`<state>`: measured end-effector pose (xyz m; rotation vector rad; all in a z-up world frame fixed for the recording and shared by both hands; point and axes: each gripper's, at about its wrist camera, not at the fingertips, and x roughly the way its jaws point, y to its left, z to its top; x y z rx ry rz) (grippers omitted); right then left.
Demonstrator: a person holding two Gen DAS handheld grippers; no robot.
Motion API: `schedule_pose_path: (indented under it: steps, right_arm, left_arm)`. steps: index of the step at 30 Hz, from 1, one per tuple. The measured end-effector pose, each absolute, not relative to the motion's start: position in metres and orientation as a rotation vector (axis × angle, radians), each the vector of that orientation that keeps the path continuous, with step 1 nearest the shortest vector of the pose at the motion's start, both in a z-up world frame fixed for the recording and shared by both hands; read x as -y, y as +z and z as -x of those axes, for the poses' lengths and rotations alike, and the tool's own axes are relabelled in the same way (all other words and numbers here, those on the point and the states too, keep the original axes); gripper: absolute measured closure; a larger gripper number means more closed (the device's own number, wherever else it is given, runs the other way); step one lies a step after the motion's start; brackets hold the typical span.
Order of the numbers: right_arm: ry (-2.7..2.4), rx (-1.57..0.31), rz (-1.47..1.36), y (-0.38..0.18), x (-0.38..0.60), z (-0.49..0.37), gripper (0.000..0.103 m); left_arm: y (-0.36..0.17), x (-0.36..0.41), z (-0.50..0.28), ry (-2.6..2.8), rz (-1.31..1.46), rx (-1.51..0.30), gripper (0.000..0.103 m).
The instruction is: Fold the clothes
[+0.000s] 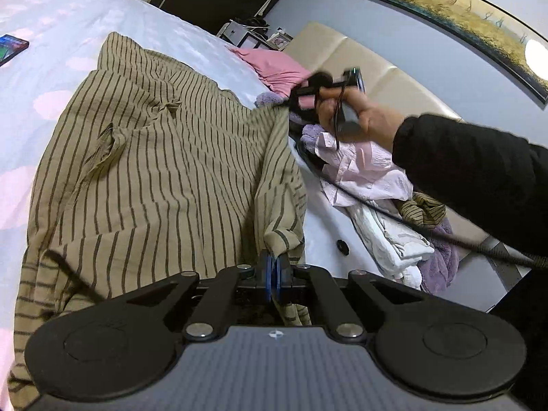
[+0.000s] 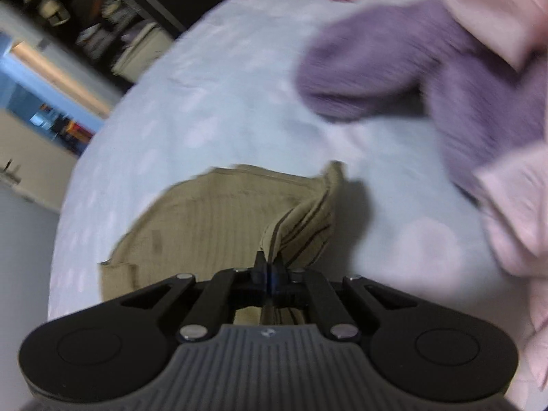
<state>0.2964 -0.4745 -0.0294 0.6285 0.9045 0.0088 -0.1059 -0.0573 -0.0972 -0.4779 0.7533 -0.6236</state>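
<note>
A tan shirt with dark stripes (image 1: 164, 171) lies spread over the pale blue bedsheet (image 1: 41, 17). My left gripper (image 1: 273, 260) is shut on a bunched fold at the shirt's near right edge. In the left wrist view the right gripper (image 1: 291, 101), held by a hand (image 1: 356, 120) in a black sleeve, pinches the shirt's far right corner. From the right wrist view, my right gripper (image 2: 270, 263) is shut on a striped fold of the same shirt (image 2: 205, 219), and the picture is blurred.
A pile of other clothes lies to the right: a purple knit (image 2: 411, 78), a pale pink shirt (image 1: 363, 171), a pink garment (image 1: 274, 65) and white cloth (image 1: 387, 236). A phone (image 1: 10, 48) rests on the sheet at far left. A beige headboard (image 1: 370, 65) stands behind.
</note>
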Motion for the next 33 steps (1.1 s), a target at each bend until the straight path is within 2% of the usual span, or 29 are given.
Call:
schedule_pose_path:
  steps: [5,11,13,14,15,16,23,29,33]
  right_arm:
    - [0.081,-0.906,-0.468,-0.006,0.408,-0.316,0.1]
    - [0.136,-0.942,-0.315,-0.009,0.328,-0.337,0.1]
    - [0.152,-0.955,-0.265,-0.013,0.305,-0.341,0.092]
    - [0.159,-0.962,-0.243,-0.017,0.295,-0.341,0.082]
    - [0.167,-0.969,-0.22,-0.021,0.285,-0.341,0.067]
    - [0.181,-0.971,-0.211,-0.022,0.281,-0.34,0.065]
    - [0.137,-0.935,-0.308,-0.016,0.325,-0.323,0.065]
    - [0.107,-0.994,-0.373,-0.022,0.375,-0.284,0.065]
    - [0.156,-1.022,-0.344,-0.017,0.379,-0.241,0.063]
  left_arm:
    - [-0.097,0.053,0.113,-0.612,0.495,-0.755,0.102]
    - [-0.108,0.042,0.116,-0.544,0.523,-0.793,0.102]
    - [-0.113,0.038,0.113,-0.526,0.524,-0.822,0.102]
    - [-0.117,0.037,0.111,-0.516,0.524,-0.843,0.102]
    - [-0.121,0.034,0.11,-0.504,0.528,-0.863,0.102]
    - [-0.125,0.032,0.109,-0.492,0.537,-0.881,0.102]
    - [-0.128,0.022,0.112,-0.462,0.544,-0.905,0.1]
    - [-0.117,0.021,0.116,-0.459,0.504,-0.897,0.098]
    - [-0.104,0.023,0.121,-0.442,0.45,-0.89,0.092]
